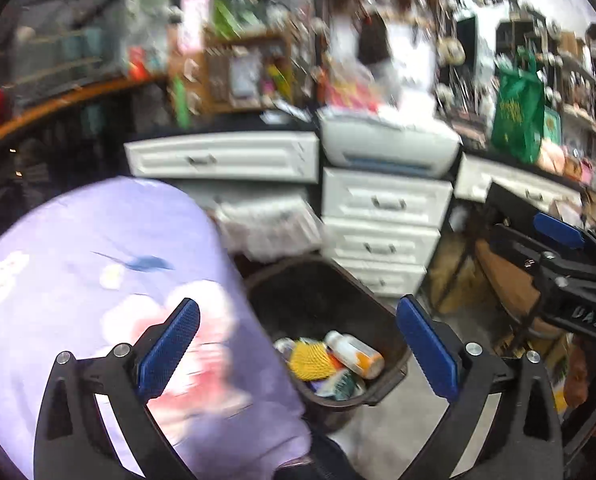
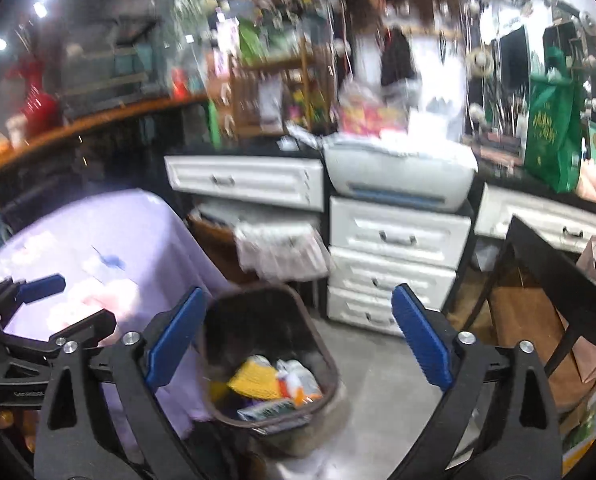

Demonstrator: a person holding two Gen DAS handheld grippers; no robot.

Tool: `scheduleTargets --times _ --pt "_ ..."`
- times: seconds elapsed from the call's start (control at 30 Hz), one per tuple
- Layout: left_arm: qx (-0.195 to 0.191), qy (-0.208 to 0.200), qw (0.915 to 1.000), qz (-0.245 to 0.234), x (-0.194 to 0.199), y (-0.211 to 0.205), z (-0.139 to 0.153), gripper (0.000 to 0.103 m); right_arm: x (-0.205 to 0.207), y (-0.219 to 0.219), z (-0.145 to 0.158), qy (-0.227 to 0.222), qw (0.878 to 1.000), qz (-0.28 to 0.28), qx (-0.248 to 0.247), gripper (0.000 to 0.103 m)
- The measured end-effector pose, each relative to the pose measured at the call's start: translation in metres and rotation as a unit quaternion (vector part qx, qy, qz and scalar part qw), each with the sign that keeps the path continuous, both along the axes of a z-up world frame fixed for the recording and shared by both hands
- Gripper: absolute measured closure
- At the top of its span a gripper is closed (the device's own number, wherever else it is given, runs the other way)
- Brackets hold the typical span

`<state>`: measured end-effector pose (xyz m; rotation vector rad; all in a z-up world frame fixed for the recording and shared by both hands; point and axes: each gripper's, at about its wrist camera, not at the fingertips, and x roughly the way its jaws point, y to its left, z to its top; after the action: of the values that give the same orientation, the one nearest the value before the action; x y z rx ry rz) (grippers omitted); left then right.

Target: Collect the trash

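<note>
A dark trash bin (image 1: 381, 384) stands on the floor beside a lilac-draped table (image 1: 78, 248), holding a yellow mesh piece (image 1: 309, 360), what looks like a white-and-orange bottle (image 1: 353, 354) and blurred wrappers; the left hand-held gripper (image 1: 298, 344) and right hand-held gripper (image 2: 298, 336) gape wide, empty, above it

Handwritten letters that look like "UAS" stand on the right tongs (image 1: 553, 240). The gold print on the green bag (image 1: 515, 110) is too blurred to read.
</note>
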<state>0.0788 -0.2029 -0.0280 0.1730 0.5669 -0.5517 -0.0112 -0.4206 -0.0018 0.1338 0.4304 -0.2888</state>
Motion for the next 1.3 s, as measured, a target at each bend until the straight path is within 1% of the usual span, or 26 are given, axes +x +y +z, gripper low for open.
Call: scheduleTargets --times 0.07,0.17,0.27,0.33,0.43,0.53,0.6,0.7,0.8,0.93,1.3 --pt "-0.022 -0.027 0.9990 0.027 -0.018 0.024 0.015 0.005 -0.011 0.021 0.014 -0.017 1.000 0.001 -0.008 0.006" --pt "-0.040 -0.061 0.9956 0.058 -0.040 0.048 0.026 0.005 -0.027 0.053 0.022 -0.031 0.999 0.026 -0.013 0.006" --pt "-0.031 -0.080 0.9933 0.078 -0.057 0.062 0.031 0.005 -0.043 0.077 0.020 -0.043 0.998 0.042 -0.010 0.006" --pt "-0.021 -0.092 0.9910 0.095 -0.069 0.071 0.031 0.005 -0.052 0.093 0.017 -0.047 0.998 0.041 -0.015 0.006" --pt "-0.009 -0.100 0.9889 0.110 -0.080 0.080 0.033 0.005 -0.064 0.110 0.016 -0.053 0.997 0.043 -0.038 0.006" --pt "-0.009 -0.118 0.9812 0.152 -0.092 0.094 0.035 0.005 -0.082 0.117 0.017 -0.069 0.996 0.035 -0.042 0.006" --pt "-0.020 -0.127 0.9756 0.178 -0.098 0.105 0.038 0.005 -0.090 0.117 0.018 -0.081 0.995 0.026 -0.043 0.006" --pt "-0.041 -0.135 0.9725 0.185 -0.109 0.121 0.043 0.005 -0.103 0.125 0.019 -0.096 0.993 0.036 -0.056 0.006" --pt "-0.044 -0.139 0.9715 0.186 -0.114 0.127 0.045 0.005 -0.108 0.128 0.020 -0.107 0.991 0.049 -0.063 0.006" --pt "-0.061 -0.143 0.9698 0.188 -0.120 0.133 0.046 0.005 -0.112 0.129 0.022 -0.115 0.990 0.056 -0.065 0.006" --pt "-0.063 -0.139 0.9704 0.187 -0.119 0.136 0.043 0.005 -0.111 0.128 0.021 -0.115 0.990 0.059 -0.061 0.006"
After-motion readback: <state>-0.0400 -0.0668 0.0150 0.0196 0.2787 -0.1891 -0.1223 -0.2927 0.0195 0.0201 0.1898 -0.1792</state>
